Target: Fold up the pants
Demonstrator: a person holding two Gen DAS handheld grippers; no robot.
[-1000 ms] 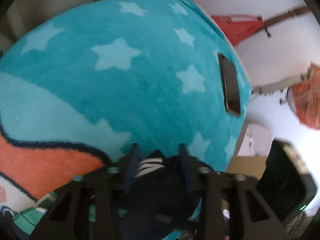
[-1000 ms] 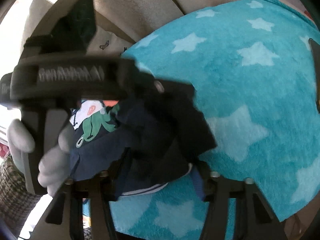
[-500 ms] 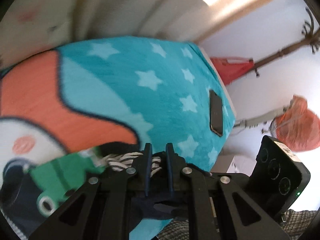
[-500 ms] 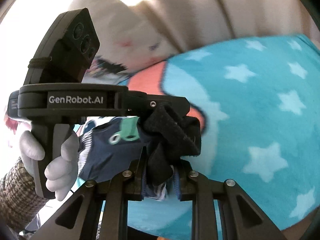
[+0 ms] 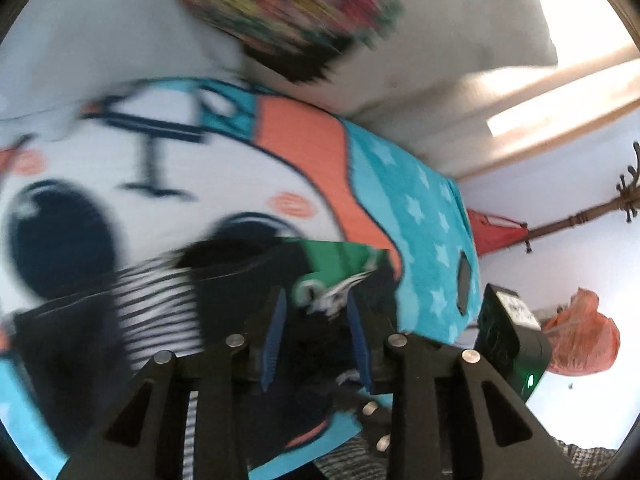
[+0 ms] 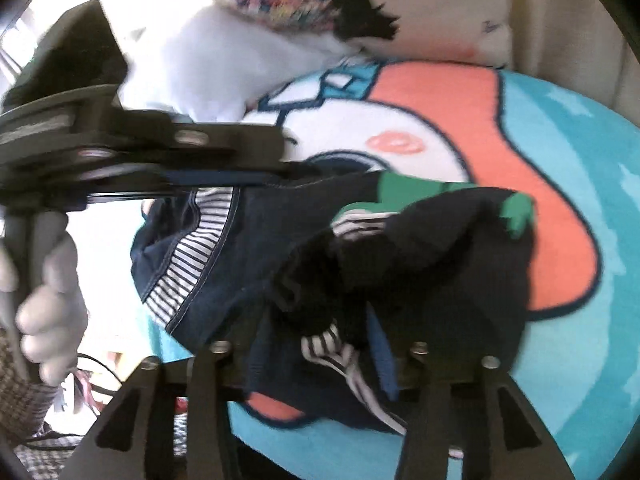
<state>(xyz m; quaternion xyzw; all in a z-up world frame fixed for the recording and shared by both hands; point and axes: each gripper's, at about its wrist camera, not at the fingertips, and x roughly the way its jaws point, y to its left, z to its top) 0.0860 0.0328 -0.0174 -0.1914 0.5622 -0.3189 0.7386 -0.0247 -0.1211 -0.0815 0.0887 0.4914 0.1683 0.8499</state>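
Bedding: teal star-print blanket (image 5: 420,216) with cartoon face, pillows behind.

Left wrist view: left tongs (image 5: 316,316) parted moderately, blue pads flanking a bunched cuff of the pants (image 5: 240,280), navy with striped lining and green print. Whether the pads bear on cloth cannot be told; image blurred.

Right wrist view: right tongs (image 6: 320,344) likewise parted, pants (image 6: 400,264) heaped between and over them, lying crumpled on the blanket.

Risk: loose heap may slump or unfold unevenly once let go; cuffs may misalign.
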